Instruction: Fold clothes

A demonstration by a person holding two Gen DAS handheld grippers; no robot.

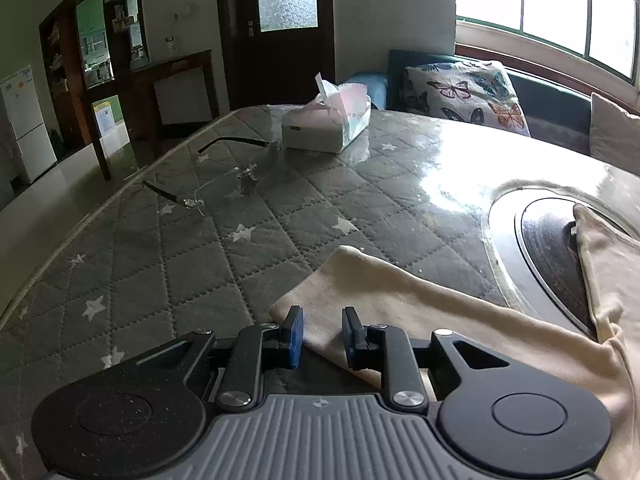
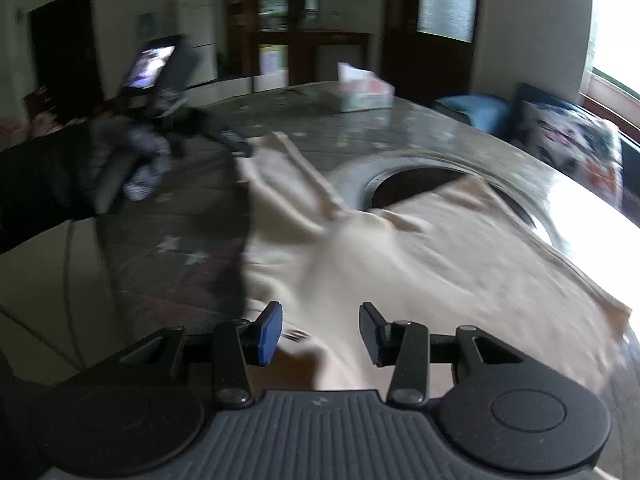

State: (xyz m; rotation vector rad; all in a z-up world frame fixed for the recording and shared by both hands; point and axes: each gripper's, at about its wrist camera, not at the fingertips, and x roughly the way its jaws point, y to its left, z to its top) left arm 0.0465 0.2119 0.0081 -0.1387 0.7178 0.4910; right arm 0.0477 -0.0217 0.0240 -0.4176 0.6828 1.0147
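Blue-padded fingers of the left gripper are sitting nearest the left wrist camera, parted a narrow way with nothing between them, hovering over the near corner of a cream garment. That garment is lying on a quilted, star-printed table cover, spreading away to the right of the gripper and partly draping a round dark inset in the table. Beyond the garment, a pair of glasses and a tissue box are resting well apart from it.

Seen from the blurred right wrist camera, the right gripper is standing wide apart and empty, directly over the garment's near edge. The cloth is lying rumpled, one sleeve stretching away toward the left gripper at the far left.

To fold well, each gripper probably needs to be lowering onto a single hem layer, pinching near a corner, then lifting evenly so the fabric is staying taut.
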